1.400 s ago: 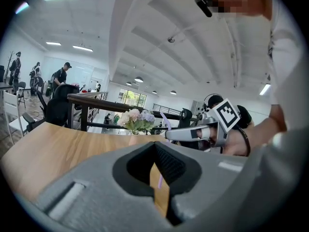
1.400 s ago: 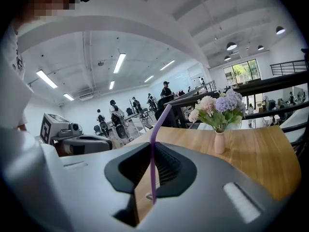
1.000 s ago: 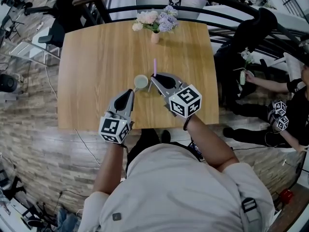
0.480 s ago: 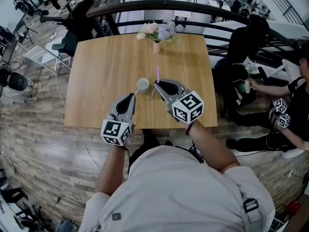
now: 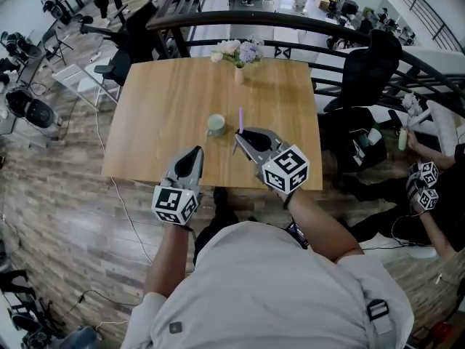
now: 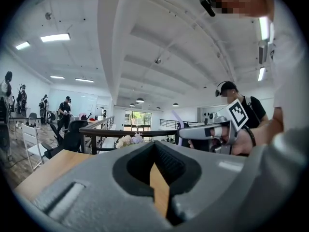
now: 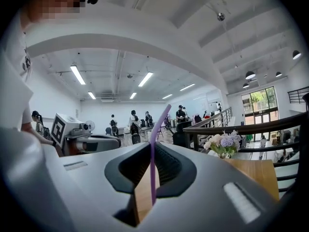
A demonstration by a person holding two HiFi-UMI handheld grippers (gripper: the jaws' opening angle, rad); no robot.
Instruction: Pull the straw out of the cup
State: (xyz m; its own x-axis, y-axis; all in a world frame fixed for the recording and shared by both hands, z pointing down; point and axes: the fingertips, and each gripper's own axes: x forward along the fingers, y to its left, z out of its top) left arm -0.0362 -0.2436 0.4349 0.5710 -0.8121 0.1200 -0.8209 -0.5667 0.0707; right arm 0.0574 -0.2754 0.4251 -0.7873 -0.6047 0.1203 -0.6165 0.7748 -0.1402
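A pale green cup (image 5: pixel 215 125) stands on the wooden table (image 5: pixel 160 107), with no straw in it. My right gripper (image 5: pixel 237 134) is shut on a purple straw (image 5: pixel 240 119), held upright in the air just right of the cup. In the right gripper view the straw (image 7: pixel 152 178) runs up between the jaws of that gripper (image 7: pixel 151 148). My left gripper (image 5: pixel 196 152) hovers near the table's front edge below the cup, jaws together and empty. Its tips (image 6: pixel 155 145) show only a thin sliver of table between them. Each gripper appears in the other's view: right (image 6: pixel 203 131), left (image 7: pixel 91 141).
A small vase of flowers (image 5: pixel 238 52) stands at the table's far edge, with a dark curved railing (image 5: pixel 290 22) behind it. Chairs (image 5: pixel 116 71) stand to the left. A seated person (image 5: pixel 436 187) with marker cubes is at the right. Several people stand in the background.
Both grippers have drawn back from the cup toward me and risen. The straw has gone with the right gripper. The cup has stayed where it was.
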